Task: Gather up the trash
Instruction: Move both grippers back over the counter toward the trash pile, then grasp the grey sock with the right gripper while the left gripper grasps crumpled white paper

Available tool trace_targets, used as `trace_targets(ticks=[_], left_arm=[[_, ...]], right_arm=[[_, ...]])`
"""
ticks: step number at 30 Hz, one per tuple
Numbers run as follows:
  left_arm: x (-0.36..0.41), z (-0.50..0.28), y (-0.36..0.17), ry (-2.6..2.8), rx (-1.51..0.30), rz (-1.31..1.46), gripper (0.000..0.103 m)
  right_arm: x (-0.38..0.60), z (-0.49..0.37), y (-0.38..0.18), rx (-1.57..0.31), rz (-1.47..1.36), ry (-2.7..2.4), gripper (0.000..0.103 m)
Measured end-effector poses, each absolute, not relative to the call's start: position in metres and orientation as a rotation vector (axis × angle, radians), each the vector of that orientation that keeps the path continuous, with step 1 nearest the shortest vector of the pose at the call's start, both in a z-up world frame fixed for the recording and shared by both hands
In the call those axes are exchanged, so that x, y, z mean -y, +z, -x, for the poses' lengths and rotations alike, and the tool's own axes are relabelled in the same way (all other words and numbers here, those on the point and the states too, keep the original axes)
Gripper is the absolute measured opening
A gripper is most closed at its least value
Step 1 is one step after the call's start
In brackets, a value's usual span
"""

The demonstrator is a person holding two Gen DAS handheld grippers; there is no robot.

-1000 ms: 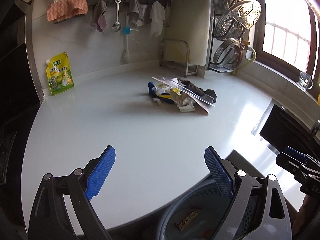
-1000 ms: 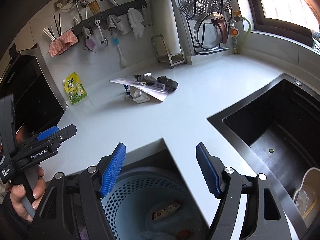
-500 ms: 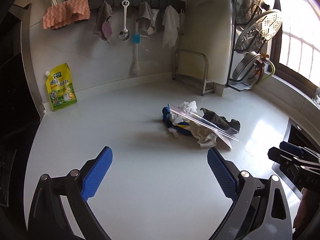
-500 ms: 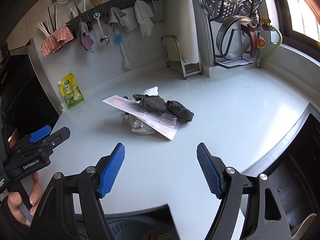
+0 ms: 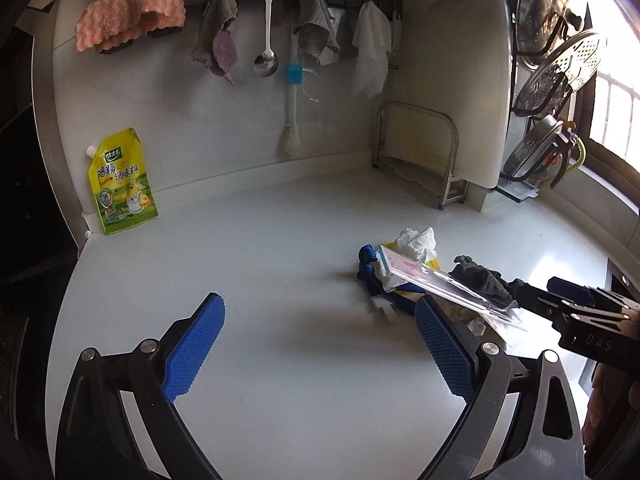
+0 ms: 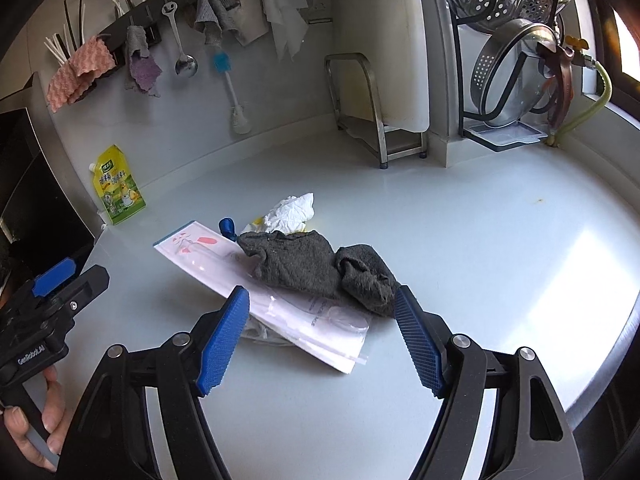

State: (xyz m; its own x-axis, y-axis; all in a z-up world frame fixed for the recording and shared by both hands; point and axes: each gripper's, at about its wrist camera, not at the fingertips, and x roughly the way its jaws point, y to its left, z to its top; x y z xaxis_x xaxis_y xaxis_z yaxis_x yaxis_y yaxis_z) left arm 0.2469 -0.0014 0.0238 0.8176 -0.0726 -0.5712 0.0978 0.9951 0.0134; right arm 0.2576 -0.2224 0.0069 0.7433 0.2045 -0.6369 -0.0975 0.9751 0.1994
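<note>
I am at the approach step: my right gripper (image 6: 320,338) hangs wide open, empty, over the grey sock (image 6: 316,266) on the plastic packet (image 6: 272,300). My left gripper (image 5: 320,344) is open and empty too. Next I judge: lower and close on the sock.

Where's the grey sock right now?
In the right wrist view the grey sock lies mid-counter on the trash pile, draped over the clear plastic package, just ahead of the open right hand-held gripper, with the crumpled white tissue behind it.

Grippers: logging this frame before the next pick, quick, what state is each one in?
Left gripper: open, holding nothing.
Right gripper: open, holding nothing, fingers either side of the grey sock.
</note>
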Motion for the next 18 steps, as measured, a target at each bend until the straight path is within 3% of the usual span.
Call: trace_targets(ticks=[18], left_arm=[[0.001, -0.254, 0.010, -0.085, -0.630, -0.064, 0.094]], right_arm=[[0.200, -0.312, -0.010, -0.786, -0.060, 0.141, 0.074]])
